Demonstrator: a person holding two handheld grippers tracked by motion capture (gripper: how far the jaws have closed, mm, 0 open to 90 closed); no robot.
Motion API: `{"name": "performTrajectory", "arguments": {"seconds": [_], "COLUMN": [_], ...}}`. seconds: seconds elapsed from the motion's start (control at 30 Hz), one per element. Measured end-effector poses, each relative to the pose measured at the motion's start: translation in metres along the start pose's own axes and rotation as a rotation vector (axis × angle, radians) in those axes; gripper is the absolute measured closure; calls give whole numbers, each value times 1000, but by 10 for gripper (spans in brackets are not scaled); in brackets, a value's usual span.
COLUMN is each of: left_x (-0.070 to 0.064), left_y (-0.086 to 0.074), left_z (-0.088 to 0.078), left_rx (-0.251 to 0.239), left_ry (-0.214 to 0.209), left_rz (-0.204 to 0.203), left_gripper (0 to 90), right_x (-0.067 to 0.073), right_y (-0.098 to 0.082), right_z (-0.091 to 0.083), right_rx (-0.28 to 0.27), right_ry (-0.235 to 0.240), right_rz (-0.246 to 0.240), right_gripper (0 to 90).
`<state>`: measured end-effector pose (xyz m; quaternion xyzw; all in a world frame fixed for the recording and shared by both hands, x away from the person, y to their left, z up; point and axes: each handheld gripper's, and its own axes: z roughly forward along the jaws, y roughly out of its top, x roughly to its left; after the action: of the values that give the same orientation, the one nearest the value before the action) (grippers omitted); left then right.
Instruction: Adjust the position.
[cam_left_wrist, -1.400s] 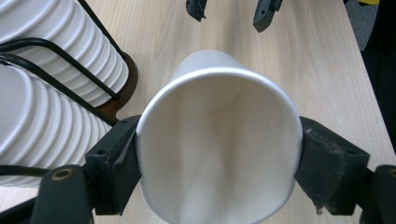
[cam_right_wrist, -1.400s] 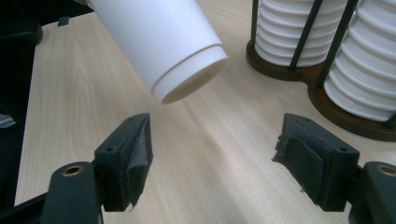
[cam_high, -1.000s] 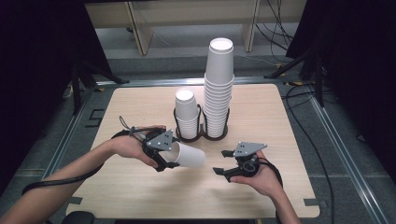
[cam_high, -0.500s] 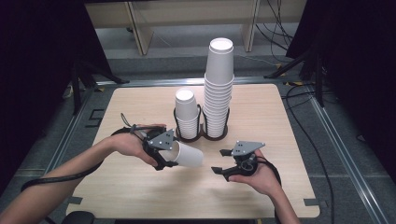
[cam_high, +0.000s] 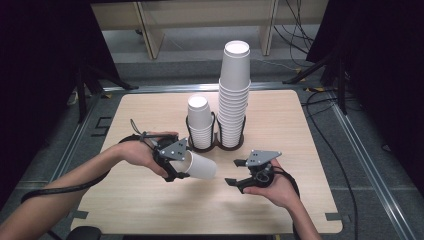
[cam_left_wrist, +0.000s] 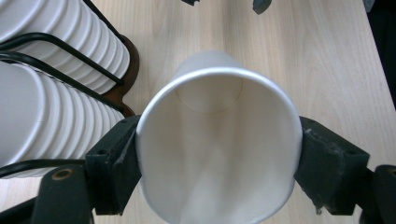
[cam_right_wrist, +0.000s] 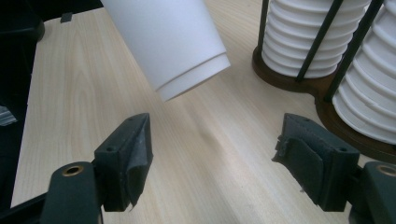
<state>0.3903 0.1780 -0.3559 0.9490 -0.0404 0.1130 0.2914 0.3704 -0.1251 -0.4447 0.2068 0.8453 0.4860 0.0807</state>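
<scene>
My left gripper (cam_high: 176, 168) is shut on a white paper cup (cam_high: 202, 166) that lies on its side above the table, base pointing right. In the left gripper view both pads press the cup (cam_left_wrist: 217, 149) just below its rim, and its mouth faces the camera. My right gripper (cam_high: 235, 173) hovers to the right of the cup, apart from it, pointing left. Its jaws stand wide apart with nothing between them, and the cup's base (cam_right_wrist: 187, 70) hangs ahead of the right gripper (cam_right_wrist: 217, 161).
A dark wire holder (cam_high: 215, 145) at the table's middle carries a short stack of white cups (cam_high: 200, 122) and a tall stack (cam_high: 234, 95). The stacks lie close to the left of the held cup (cam_left_wrist: 42, 116). Bare wooden tabletop (cam_high: 150, 210) stretches to the near edge.
</scene>
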Motion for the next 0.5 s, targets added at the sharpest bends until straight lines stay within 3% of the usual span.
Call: {"name": "performTrajectory", "arguments": {"seconds": [0.5], "left_x": [2], "left_y": [3], "left_z": [-6], "left_rx": [51], "left_ry": [-9], "left_rz": [23], "left_gripper": [216], "right_x": [1], "right_y": [3], "right_z": [3], "right_rx": [-9], "right_ry": [5], "right_rz": [-12], "right_gripper": [263]}}
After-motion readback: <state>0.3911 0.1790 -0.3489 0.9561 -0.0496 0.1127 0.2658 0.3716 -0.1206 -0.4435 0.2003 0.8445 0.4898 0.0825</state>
